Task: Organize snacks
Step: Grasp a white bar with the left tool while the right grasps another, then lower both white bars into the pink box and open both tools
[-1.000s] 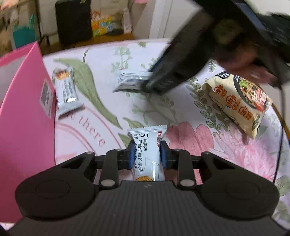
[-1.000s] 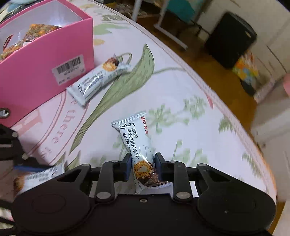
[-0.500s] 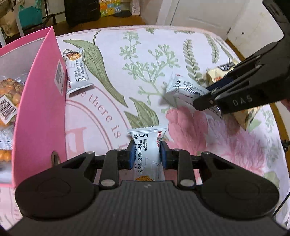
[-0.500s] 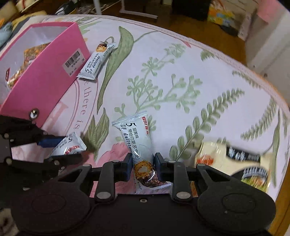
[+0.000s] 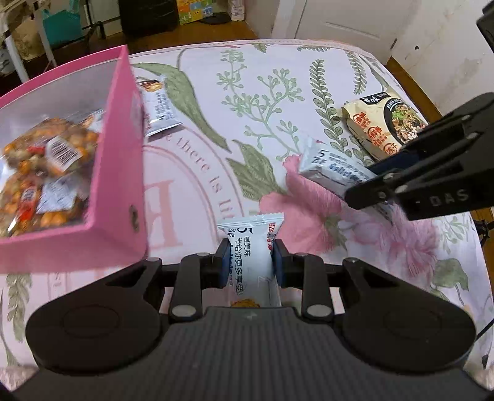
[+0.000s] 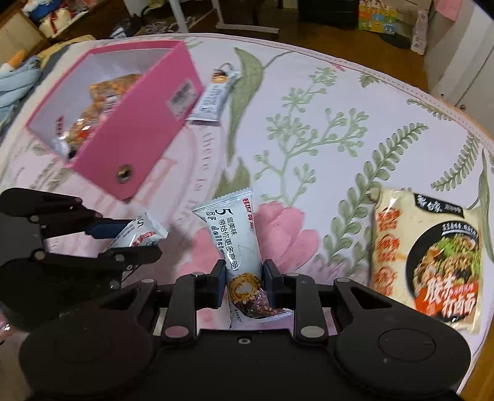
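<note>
My left gripper (image 5: 248, 262) is shut on a white wafer bar (image 5: 251, 246), held above the flowered tablecloth just right of the pink box (image 5: 120, 172). My right gripper (image 6: 244, 283) is shut on a second white wafer bar (image 6: 237, 243); from the left wrist view it (image 5: 367, 188) hangs at the right with its bar (image 5: 330, 166). From the right wrist view the left gripper (image 6: 136, 243) is at the lower left with its bar (image 6: 139, 234). The pink box (image 6: 132, 123) holds bags of nuts (image 5: 46, 160). A third wafer bar (image 6: 213, 92) lies on the cloth beside the box.
A noodle packet (image 6: 429, 256) lies at the right of the table, near the edge (image 5: 386, 126). Beyond the round table (image 6: 370, 92) are a wooden floor, a black case (image 5: 148, 15), a white door and cluttered shelves.
Both grippers rose and moved toward the pink box, each still gripping its wafer bar. The box interior with the nut bags came into the left wrist view.
</note>
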`<state>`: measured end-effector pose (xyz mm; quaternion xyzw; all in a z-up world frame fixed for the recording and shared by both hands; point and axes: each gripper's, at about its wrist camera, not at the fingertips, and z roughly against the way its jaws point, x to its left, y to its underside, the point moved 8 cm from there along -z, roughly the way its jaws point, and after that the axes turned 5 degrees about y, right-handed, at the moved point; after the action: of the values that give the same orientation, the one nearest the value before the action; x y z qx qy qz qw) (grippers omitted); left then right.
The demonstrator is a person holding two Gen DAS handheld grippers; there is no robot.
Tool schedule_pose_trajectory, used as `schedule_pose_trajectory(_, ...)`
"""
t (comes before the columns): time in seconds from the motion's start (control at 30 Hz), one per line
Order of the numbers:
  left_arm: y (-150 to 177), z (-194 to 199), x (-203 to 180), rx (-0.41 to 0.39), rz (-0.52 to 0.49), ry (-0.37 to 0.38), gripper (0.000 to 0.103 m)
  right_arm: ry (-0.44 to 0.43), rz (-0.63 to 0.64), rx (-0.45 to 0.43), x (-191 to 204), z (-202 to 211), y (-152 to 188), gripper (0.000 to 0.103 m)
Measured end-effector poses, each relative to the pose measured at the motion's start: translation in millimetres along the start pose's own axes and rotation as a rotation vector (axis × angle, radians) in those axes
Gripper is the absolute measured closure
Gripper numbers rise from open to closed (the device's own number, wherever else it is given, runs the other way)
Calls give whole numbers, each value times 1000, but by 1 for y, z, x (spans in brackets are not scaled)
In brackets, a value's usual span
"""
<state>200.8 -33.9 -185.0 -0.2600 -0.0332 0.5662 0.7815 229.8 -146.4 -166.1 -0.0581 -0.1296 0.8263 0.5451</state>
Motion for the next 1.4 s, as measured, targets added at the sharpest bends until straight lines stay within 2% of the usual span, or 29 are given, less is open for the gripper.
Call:
schedule_pose_trajectory(0.23,12,52,25,-69,92,7,76,-64,51,4,40,23,6,73)
schedule_pose_trajectory(0.4,-4,108,58,-204,123,-46,76,-133,79,-17,73,37,-3,73)
schedule_pose_trajectory(0.53,-19,145,93,-299,182,-106,76,-185,130,-70,102,51,-25,73)
schedule_pose_trajectory(0.63,-30,158,126,-355,271,-142,76,-185,195,-144,124,53,-49,73)
schedule_pose_trajectory(0.8,-45,154,169,-390,375,-201,76,-194,238,-198,152,46,-86,73)
schedule_pose_trajectory(0.93,-52,135,194,-377,444,-223,76,-180,254,-228,166,26,-113,73)
schedule_pose_trajectory(1.0,-55,122,205,-364,470,-257,76,-160,268,-240,171,16,-122,73)
schedule_pose_trajectory(1.13,-55,102,222,-340,519,-289,74,-159,322,-216,182,-5,-130,73)
schedule_pose_trajectory(1.2,-54,97,224,-335,498,-326,66,-183,338,-217,187,-9,-129,70)
schedule_pose_trajectory(1.23,-53,97,222,-334,476,-345,62,-171,354,-234,188,-11,-130,65)
schedule_pose_trajectory(1.27,-51,98,221,-338,459,-360,61,-141,374,-260,189,-11,-130,56)
schedule_pose_trajectory(1.33,-47,100,217,-335,445,-355,57,-117,400,-304,188,-7,-128,54)
schedule_pose_trajectory(1.4,-43,105,210,-334,440,-319,57,-125,391,-312,183,0,-122,54)
